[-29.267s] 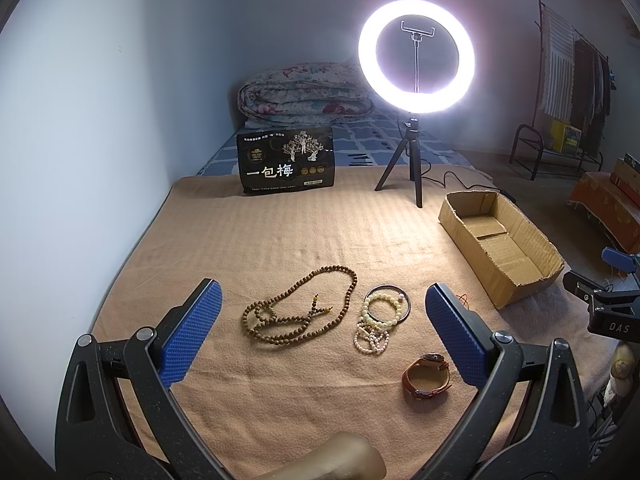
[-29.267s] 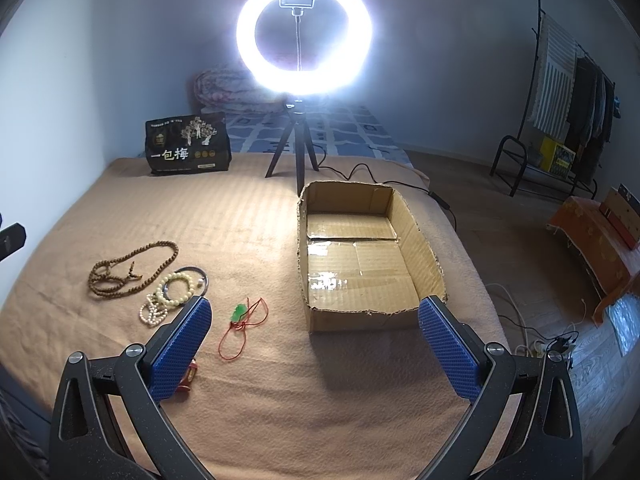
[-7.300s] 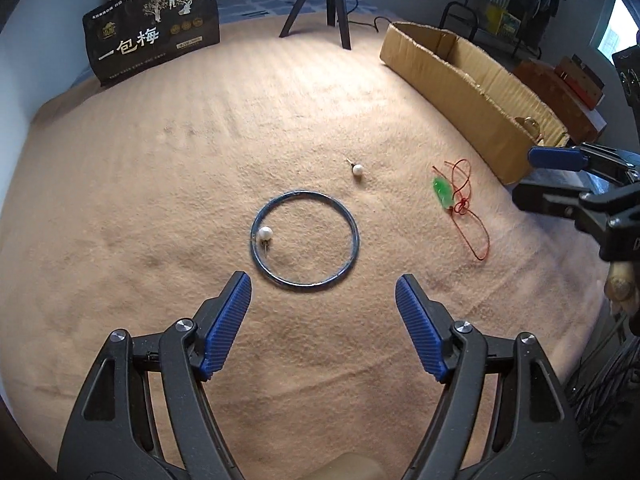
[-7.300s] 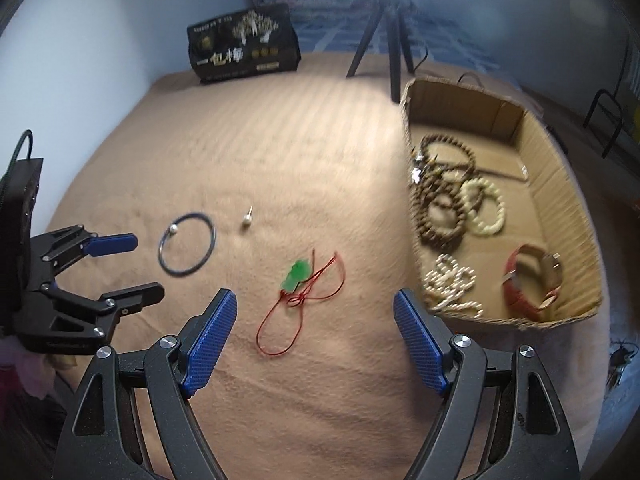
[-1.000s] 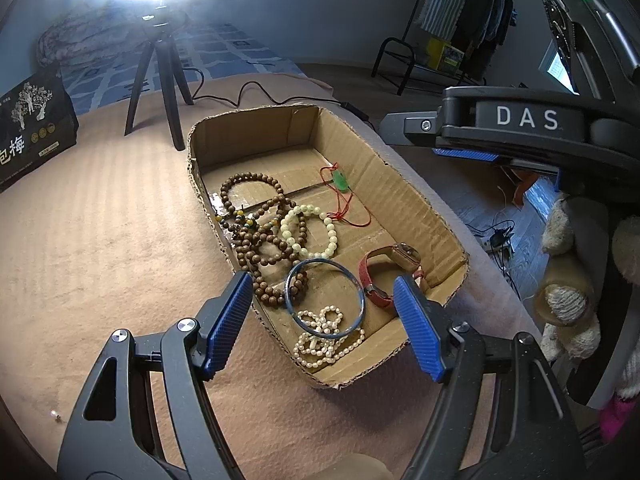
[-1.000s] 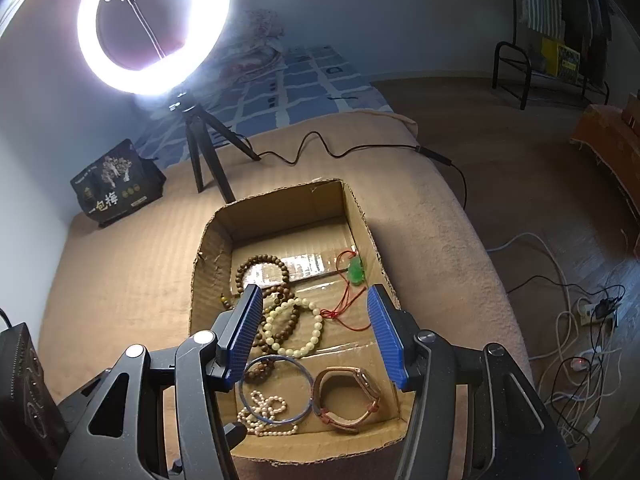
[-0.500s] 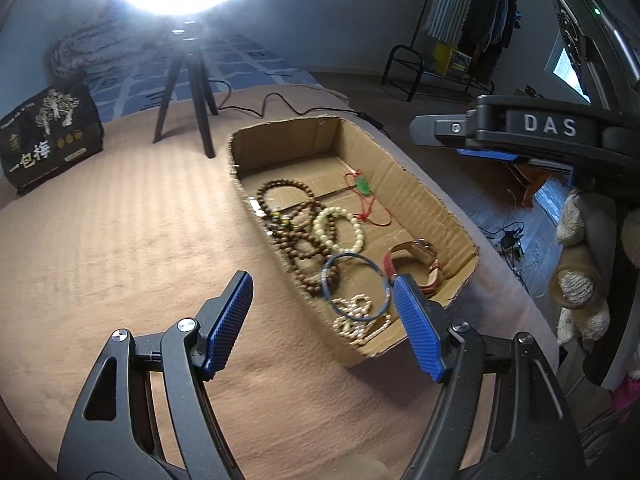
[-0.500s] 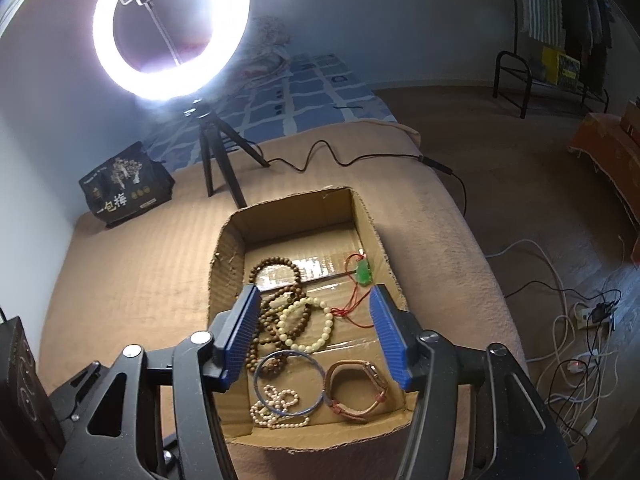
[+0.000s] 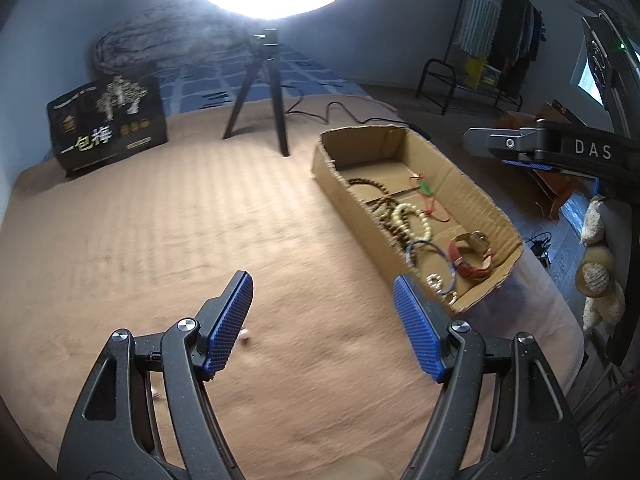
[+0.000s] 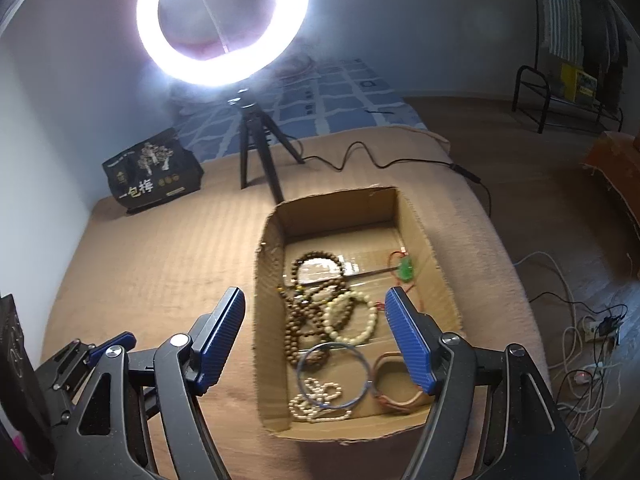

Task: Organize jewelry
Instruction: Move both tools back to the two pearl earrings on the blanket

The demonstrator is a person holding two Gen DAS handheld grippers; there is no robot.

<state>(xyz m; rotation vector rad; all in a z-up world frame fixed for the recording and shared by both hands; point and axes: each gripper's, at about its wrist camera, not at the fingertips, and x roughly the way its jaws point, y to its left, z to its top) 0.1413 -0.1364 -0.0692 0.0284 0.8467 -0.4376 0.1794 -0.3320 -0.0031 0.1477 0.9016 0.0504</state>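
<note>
L gripper (image 9: 322,322) w/ blue ribbed pads: jaws spread, nothing between, over tan blanket (image 9: 160,232); small pale bead (image 9: 245,335) just beside L pad. R gripper (image 10: 312,334): jaws opening, empty, above near end of open brown cardboard box (image 10: 434,256). Inside: thin blue bangle (image 10: 334,374), white pearl strand (image 10: 316,398), brown wooden bead necklace (image 10: 304,312), green pendant on red cord (image 10: 406,268). Beyond: lit ring light on black tripod (image 10: 256,148).
</note>
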